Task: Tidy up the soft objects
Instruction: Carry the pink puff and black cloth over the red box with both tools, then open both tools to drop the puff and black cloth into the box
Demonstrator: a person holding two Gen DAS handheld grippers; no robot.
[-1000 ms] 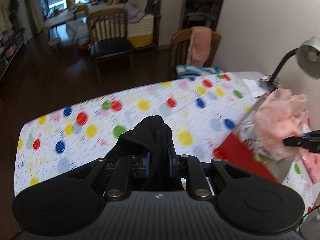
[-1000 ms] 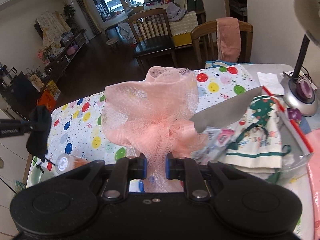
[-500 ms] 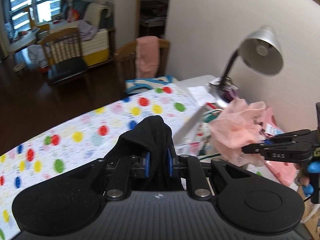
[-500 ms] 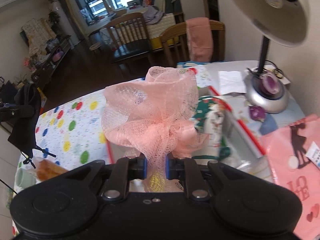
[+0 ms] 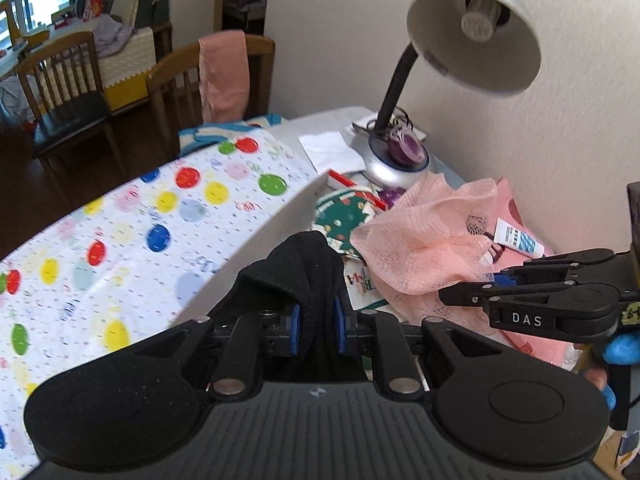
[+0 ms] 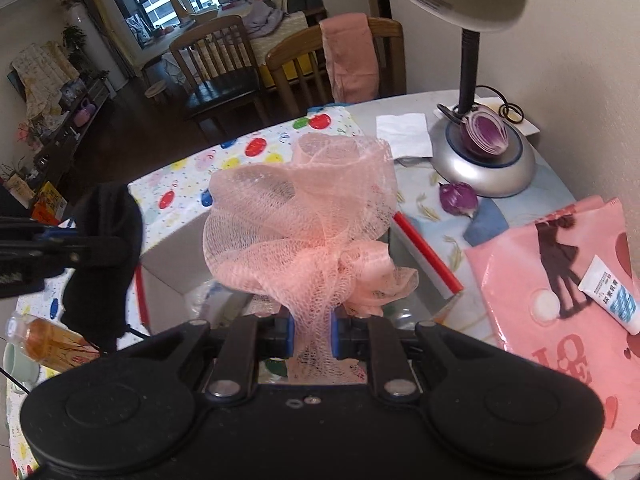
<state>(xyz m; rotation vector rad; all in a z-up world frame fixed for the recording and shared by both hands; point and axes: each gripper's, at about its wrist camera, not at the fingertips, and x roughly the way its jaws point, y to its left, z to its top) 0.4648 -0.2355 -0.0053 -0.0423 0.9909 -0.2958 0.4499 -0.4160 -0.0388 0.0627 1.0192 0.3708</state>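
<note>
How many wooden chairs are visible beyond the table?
2: one chair against the table edge with a pink towel over its back, one chair farther left. Others may be hidden.

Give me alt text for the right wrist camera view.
The right gripper is shut on a pink mesh bath pouf held over an open box; beyond it, a desk lamp stands on the table.

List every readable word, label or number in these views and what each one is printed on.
"DAS": white letters on the right hand-held gripper finger.
"LOVE", partly cut off: on the pink bag.
Tube: blue print, too small to read.
Christmas cloth: red letters below, partly hidden, unreadable.
Bottle label: blurred.
</note>
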